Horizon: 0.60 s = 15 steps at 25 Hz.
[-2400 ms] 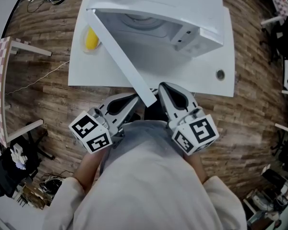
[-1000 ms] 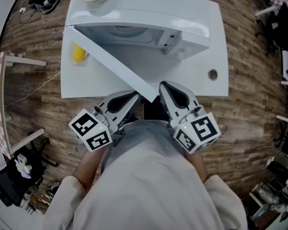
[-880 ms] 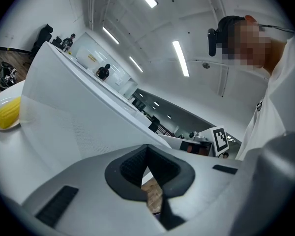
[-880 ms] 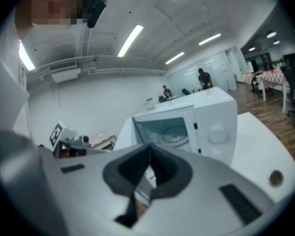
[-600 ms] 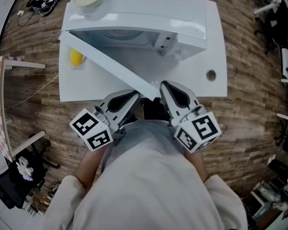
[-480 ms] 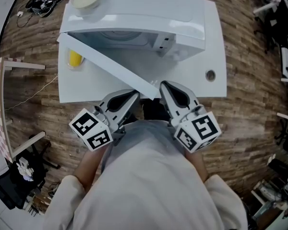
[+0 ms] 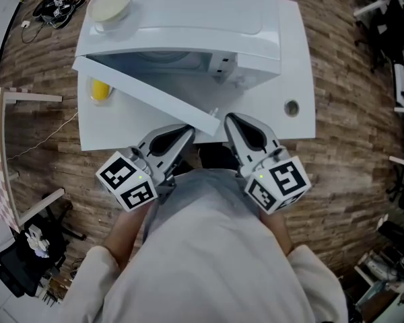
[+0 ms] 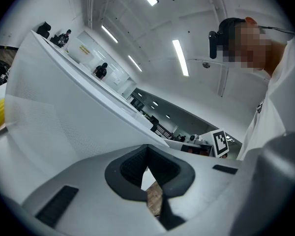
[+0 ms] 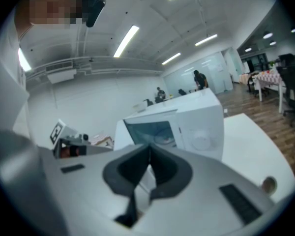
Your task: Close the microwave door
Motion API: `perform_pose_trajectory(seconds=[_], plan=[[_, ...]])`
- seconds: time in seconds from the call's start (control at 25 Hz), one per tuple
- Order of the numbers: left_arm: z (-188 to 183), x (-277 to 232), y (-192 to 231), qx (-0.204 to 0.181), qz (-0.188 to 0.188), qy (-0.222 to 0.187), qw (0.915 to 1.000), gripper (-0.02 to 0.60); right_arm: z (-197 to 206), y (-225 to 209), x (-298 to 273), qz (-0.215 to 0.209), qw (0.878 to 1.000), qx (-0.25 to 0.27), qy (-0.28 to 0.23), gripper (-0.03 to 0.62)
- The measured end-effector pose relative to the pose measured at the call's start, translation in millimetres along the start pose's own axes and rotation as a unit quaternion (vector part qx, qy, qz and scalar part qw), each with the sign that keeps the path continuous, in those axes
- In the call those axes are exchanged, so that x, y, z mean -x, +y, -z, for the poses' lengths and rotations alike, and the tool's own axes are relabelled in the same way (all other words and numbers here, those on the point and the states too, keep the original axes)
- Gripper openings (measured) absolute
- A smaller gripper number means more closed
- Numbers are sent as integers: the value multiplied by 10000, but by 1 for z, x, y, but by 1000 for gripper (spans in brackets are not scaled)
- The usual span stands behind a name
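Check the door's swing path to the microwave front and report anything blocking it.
Nothing visible blocks it. The table between the door and the microwave front is bare; the yellow object lies on the door's outer side.

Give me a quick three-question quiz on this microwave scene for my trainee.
1. True or false: the microwave door is fully shut.
2. Where does the cream bowl sit? A) on top of the microwave; B) inside it; C) on the floor.
3. Fill in: in the head view, the yellow item lies on the white table at the microwave's ____ side.

Key: 1 false, the door stands open, swung out toward the person. 2 A. 3 left.
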<state>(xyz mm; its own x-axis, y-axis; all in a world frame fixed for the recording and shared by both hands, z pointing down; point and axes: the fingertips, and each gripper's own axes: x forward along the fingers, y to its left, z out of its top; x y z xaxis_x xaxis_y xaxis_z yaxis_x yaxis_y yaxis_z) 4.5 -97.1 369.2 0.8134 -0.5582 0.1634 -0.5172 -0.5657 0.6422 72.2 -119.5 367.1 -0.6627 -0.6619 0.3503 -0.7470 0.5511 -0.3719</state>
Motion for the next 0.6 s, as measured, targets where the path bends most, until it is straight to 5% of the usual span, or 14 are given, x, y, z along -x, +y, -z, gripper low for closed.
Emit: perform_pose_trajectory(seconds=[0.6], plan=[[-9, -23, 8, 48, -33, -90, 9999, 14, -3, -24, -1, 8, 10000, 6, 96, 23]])
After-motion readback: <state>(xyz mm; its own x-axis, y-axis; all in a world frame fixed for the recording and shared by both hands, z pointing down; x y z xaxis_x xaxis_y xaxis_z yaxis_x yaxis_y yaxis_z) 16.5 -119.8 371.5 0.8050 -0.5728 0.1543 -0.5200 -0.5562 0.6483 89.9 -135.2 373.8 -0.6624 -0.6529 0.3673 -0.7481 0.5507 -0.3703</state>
